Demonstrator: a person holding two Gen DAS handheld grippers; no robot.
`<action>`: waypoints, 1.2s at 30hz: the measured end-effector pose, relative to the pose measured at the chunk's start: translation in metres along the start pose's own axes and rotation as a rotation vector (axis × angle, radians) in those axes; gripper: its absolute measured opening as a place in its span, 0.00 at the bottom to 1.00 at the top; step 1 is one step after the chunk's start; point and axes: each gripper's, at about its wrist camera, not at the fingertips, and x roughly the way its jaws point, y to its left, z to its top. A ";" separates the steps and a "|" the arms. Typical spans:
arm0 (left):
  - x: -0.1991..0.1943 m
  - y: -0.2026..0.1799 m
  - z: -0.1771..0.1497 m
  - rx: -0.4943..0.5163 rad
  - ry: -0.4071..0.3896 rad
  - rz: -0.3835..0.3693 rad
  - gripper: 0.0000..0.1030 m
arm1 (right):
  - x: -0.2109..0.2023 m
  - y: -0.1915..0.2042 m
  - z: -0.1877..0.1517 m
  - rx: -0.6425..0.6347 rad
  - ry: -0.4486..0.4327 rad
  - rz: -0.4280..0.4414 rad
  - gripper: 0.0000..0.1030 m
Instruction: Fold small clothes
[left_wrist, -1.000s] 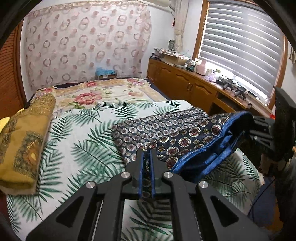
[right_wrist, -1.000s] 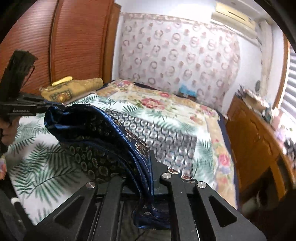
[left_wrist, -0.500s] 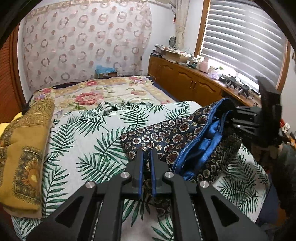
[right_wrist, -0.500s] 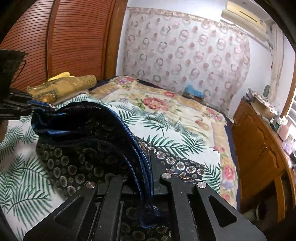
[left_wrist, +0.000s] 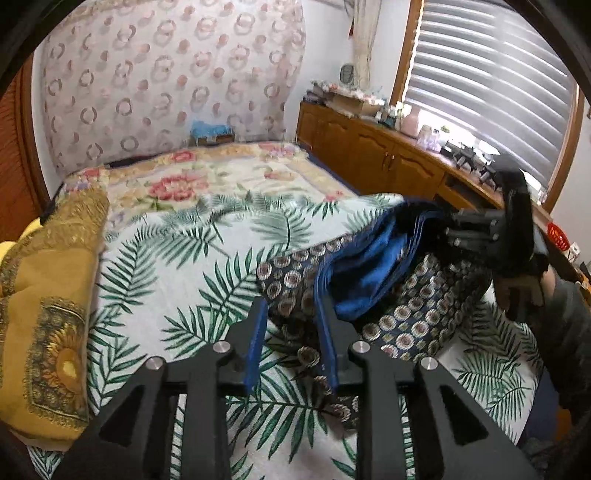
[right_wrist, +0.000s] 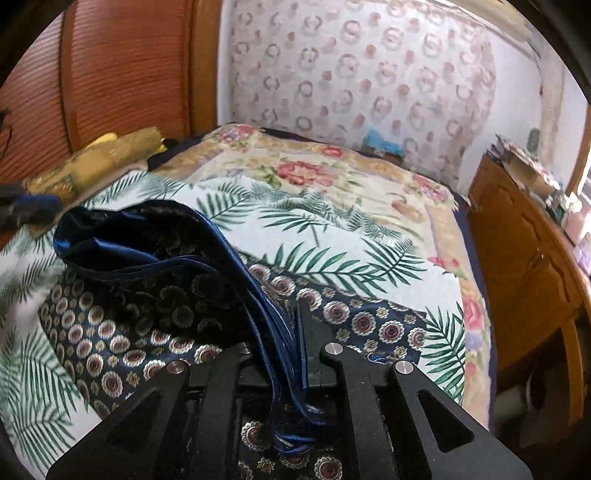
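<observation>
A bed (left_wrist: 192, 236) fills the room, spread with a white cover printed with green palm fronds; beyond it, toward the head, lies a cream floral blanket (left_wrist: 207, 177). A sheer curtain (left_wrist: 166, 74) with ring motifs hangs behind the bed, a wooden cabinet (left_wrist: 373, 151) with clutter on top runs under a slatted blind (left_wrist: 491, 81), and ribbed wooden doors (right_wrist: 122, 70) stand on the other side. A folded mustard cloth (left_wrist: 48, 295) rests along the bed's left edge.

The navy garment (left_wrist: 413, 317) lies at the near edge of the bed, toward its right corner. It looks satin-like, patterned with small round medallions, with a plain bright-blue lining and piped hems, bunched in loose folds.

The left tongs (left_wrist: 291, 321) are opening, their blue pads standing apart over the garment's near edge without pressing it. The right tongs (right_wrist: 295, 332) are opening too, yet a bundle of blue hems is pinched in their narrow gap.
</observation>
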 end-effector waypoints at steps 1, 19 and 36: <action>0.006 0.001 -0.001 0.003 0.017 0.003 0.26 | -0.001 -0.002 0.003 0.012 -0.005 -0.017 0.20; 0.066 0.015 0.018 0.027 0.125 0.079 0.27 | -0.056 -0.046 -0.029 0.146 0.010 -0.172 0.70; 0.103 0.025 0.032 -0.003 0.169 0.019 0.40 | -0.005 -0.071 -0.046 0.267 0.088 -0.032 0.71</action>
